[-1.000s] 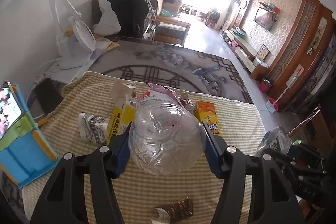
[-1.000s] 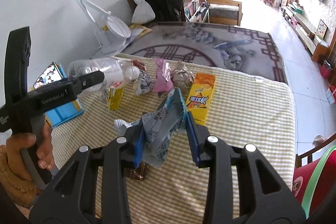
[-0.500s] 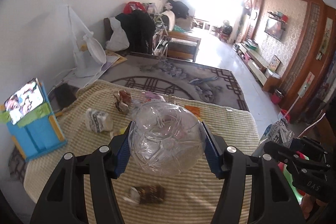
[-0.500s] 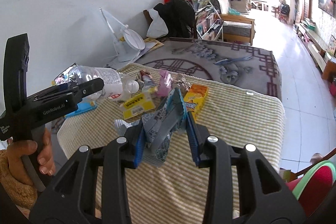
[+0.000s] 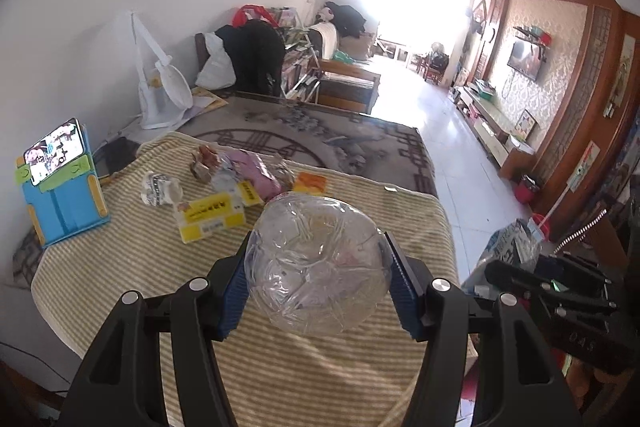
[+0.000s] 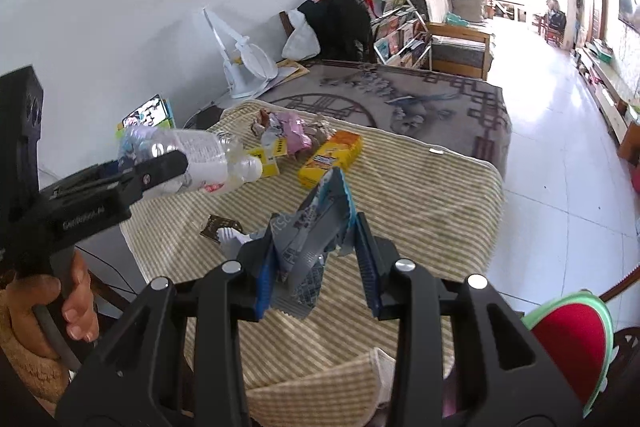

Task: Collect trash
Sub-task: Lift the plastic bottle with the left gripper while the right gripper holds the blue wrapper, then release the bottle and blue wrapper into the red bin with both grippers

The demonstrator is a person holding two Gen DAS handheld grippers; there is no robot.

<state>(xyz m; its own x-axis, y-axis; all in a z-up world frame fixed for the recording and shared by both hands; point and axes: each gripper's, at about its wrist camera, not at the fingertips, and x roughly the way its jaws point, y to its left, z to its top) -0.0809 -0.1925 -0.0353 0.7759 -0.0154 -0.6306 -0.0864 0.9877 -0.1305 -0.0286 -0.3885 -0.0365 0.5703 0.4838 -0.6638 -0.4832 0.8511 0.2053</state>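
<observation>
My left gripper (image 5: 318, 265) is shut on a clear crushed plastic bottle (image 5: 316, 263), held in the air over the striped tablecloth (image 5: 120, 267). The bottle also shows in the right wrist view (image 6: 200, 163), left of centre. My right gripper (image 6: 316, 255) is shut on a grey-blue snack wrapper (image 6: 316, 227), lifted above the table's near side. On the cloth lie a yellow box (image 5: 210, 215), an orange box (image 6: 332, 157), a pink wrapper (image 5: 260, 173), a crumpled white wrapper (image 5: 160, 187) and a small brown wrapper (image 6: 220, 227).
A blue stand with a phone (image 5: 56, 179) is at the table's left edge. A white fan (image 5: 160, 87) stands by the wall. A patterned grey rug (image 6: 420, 99) lies beyond the table. A red-green chair cushion (image 6: 572, 339) is at the right.
Both grippers have lifted and pulled back from the table with their loads. The table's litter now looks farther away and lower in both views.
</observation>
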